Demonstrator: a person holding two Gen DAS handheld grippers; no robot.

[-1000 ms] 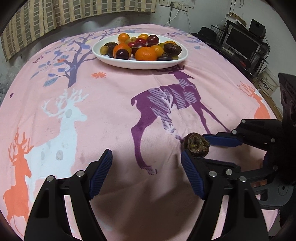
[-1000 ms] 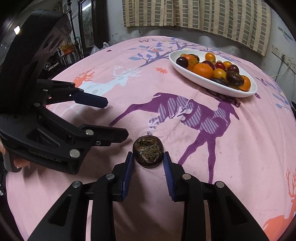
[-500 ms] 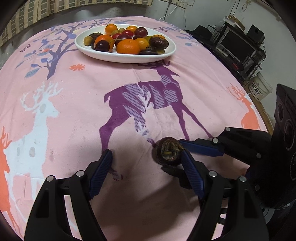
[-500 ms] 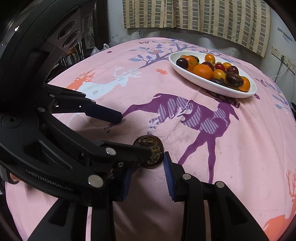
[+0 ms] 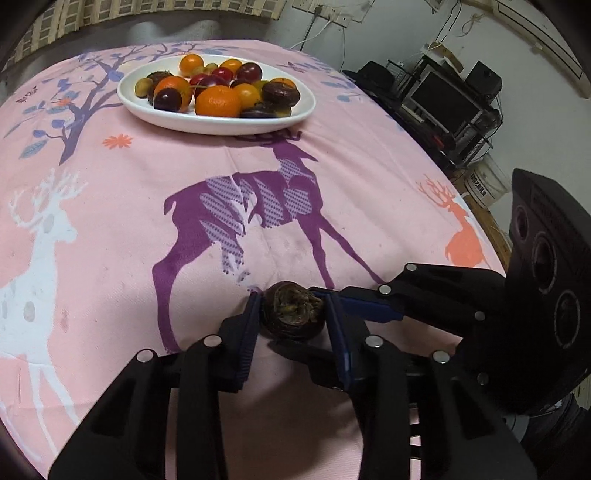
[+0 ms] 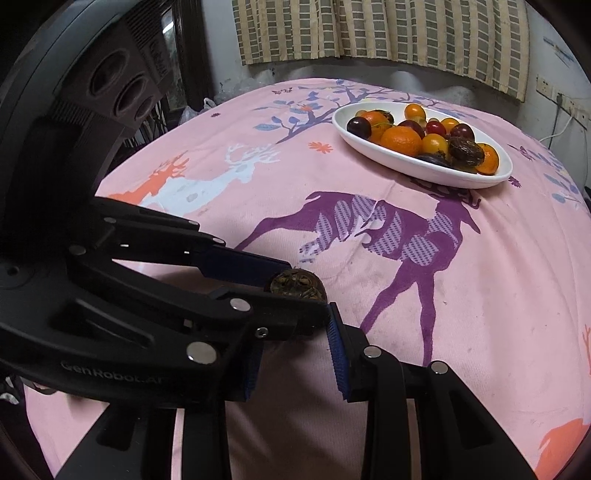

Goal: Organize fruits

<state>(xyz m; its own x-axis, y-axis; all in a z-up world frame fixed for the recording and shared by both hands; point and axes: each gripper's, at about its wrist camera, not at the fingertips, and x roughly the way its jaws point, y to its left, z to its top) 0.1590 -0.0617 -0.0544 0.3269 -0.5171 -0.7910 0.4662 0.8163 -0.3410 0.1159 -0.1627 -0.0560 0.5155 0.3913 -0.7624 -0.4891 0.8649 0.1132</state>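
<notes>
A dark, wrinkled round fruit (image 5: 293, 314) sits low over the pink cloth near the table's front edge. My left gripper (image 5: 293, 325) is shut on it, with a blue pad against each side. The fruit also shows in the right wrist view (image 6: 297, 282), partly hidden by the left gripper's fingers. My right gripper (image 6: 295, 350) is open around the same spot, its pads apart from the fruit. In the left wrist view its fingers (image 5: 369, 306) reach in from the right. A white oval plate (image 5: 221, 127) with oranges, plums and other fruit stands at the far side.
The pink deer-print tablecloth (image 5: 110, 221) covers the round table. A curtain (image 6: 369, 33) hangs behind the table. A desk with a monitor (image 5: 447, 99) stands off the table's right side.
My left gripper moved right onto the dark fruit and closed on it. My right gripper, which held the fruit, has opened and let go.
</notes>
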